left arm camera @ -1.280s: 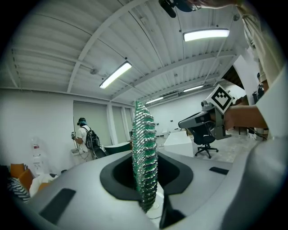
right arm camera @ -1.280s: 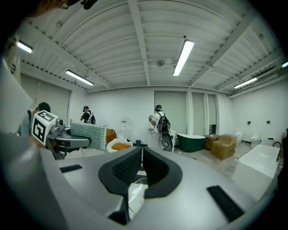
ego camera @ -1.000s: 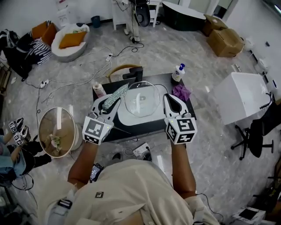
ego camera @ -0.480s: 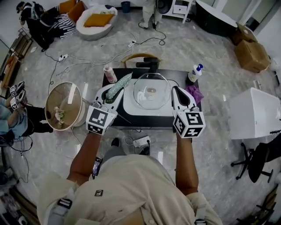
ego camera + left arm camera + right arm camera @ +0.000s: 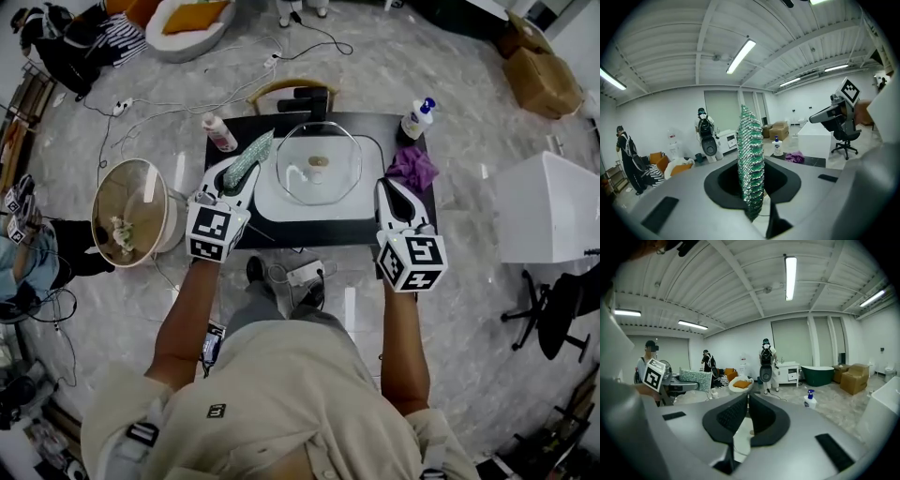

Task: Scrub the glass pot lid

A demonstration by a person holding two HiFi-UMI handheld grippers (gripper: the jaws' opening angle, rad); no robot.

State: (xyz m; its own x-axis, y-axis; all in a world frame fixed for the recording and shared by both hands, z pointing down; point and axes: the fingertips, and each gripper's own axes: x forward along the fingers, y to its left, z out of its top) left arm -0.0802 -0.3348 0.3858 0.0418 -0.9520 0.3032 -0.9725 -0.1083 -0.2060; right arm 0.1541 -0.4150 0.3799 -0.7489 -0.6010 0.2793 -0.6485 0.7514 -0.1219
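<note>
The glass pot lid lies in the white sink basin on the black table. My left gripper hovers over the basin's left edge, shut on a green scrub sponge. The sponge stands upright between the jaws in the left gripper view. My right gripper is at the basin's right front corner, apart from the lid. Its jaws look shut with nothing between them in the right gripper view.
A black faucet stands behind the basin. A pink bottle is at the table's back left, a pump soap bottle and a purple cloth at the right. A round glass-topped stand is to the left, a white cabinet to the right.
Both grippers have drawn back from beside the lid toward the table's front edge. The sponge stays in the left gripper. The head view has shifted.
</note>
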